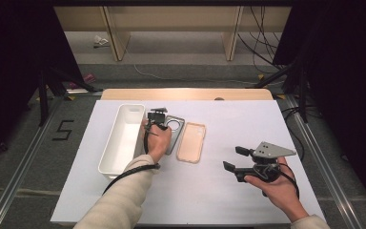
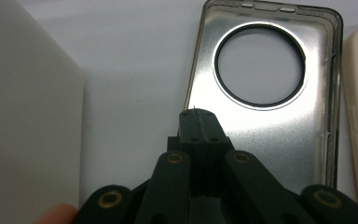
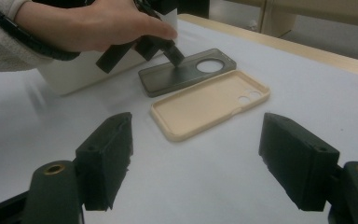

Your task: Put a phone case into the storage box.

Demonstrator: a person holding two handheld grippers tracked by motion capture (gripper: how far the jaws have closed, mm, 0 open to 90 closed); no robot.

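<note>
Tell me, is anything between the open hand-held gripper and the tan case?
Nothing visible. The right hand-held gripper stands open, and bare white table lies between it and the tan case. The grey case sits beyond.

— How is the grey phone case (image 2: 279, 121) laid?
— Flat, inner side up, round camera opening toward the far edge of the surface (image 1: 248, 191), left of centre.
— And its finish?
— Translucent smoky grey, glossy inside.

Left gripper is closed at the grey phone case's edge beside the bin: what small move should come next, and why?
Probably lift the grey case slightly off the table. The left gripper looks shut on its near edge, the white bin sits just beside it, and the right gripper hangs open, away from both cases.
</note>
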